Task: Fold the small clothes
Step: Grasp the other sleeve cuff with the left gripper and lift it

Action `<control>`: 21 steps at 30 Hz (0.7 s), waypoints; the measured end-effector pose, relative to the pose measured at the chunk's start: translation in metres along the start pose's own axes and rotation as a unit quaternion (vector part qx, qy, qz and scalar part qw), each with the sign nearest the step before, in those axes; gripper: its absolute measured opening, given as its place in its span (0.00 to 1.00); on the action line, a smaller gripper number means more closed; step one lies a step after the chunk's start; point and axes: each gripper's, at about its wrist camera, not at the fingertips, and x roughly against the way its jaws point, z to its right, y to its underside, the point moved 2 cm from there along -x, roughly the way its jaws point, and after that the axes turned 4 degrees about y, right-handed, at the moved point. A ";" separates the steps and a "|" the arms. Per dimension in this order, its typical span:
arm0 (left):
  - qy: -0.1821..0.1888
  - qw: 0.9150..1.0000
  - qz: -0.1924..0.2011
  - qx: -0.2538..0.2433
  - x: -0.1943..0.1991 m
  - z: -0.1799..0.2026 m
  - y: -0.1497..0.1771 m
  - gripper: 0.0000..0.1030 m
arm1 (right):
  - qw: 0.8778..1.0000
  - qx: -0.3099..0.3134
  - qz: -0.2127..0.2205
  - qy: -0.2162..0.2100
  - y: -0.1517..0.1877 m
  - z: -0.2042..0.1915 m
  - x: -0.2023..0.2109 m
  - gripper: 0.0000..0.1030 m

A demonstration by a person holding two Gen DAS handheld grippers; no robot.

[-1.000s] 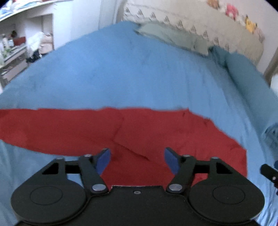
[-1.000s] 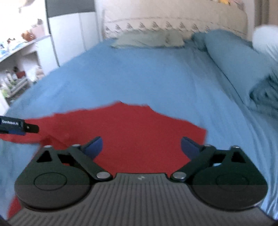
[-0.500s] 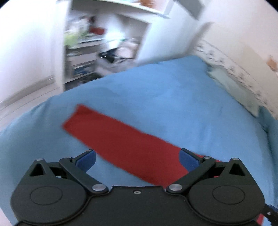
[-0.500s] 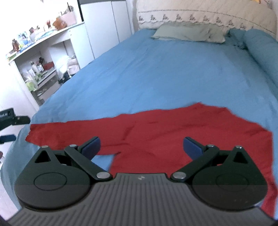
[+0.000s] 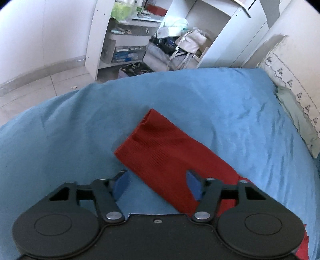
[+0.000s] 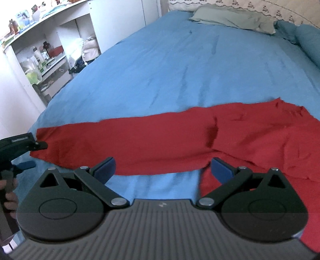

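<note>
A red garment (image 6: 200, 140) is spread flat across the near part of a bed (image 6: 180, 66) covered in a blue sheet, with one long sleeve (image 5: 160, 152) stretched out toward the bed's left edge. In the left wrist view the sleeve's cuff end is seen lying well inside that edge, its ribbed fabric smooth and its opening turned toward the floor side. The left gripper (image 5: 158, 185) is held just above the sleeve; its jaws are closing, the sleeve's lower edge passes between them, and the blue pads are not seen pressing on the cloth. In the right wrist view this gripper (image 6: 24, 152) is seen at the sleeve's cuff, held in a hand (image 6: 9, 197) at the left border of the picture. The right gripper (image 6: 163, 170) is held with its jaws wide apart over the garment's near edge, where the sleeve joins the body; bare sheet shows between the pads, and nothing is gripped. The garment's body is bunched in soft wrinkles toward the bed's right side. A pale pillow (image 6: 232, 17) is laid at the far end of the bed, and cluttered white shelves (image 5: 128, 40) are seen beyond the left edge.
</note>
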 end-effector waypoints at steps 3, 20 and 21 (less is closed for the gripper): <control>-0.008 1.000 0.004 -0.013 -0.008 0.001 -0.006 0.51 | 1.000 -0.001 -0.003 -0.002 0.001 -0.007 -0.006 1.00; -0.007 0.991 0.079 -0.107 0.041 0.101 -0.016 0.07 | 0.997 -0.073 0.029 -0.002 0.002 0.072 0.021 1.00; 0.001 0.989 0.087 -0.116 0.048 0.115 -0.014 0.07 | 0.996 -0.077 0.032 0.002 0.001 0.082 0.026 1.00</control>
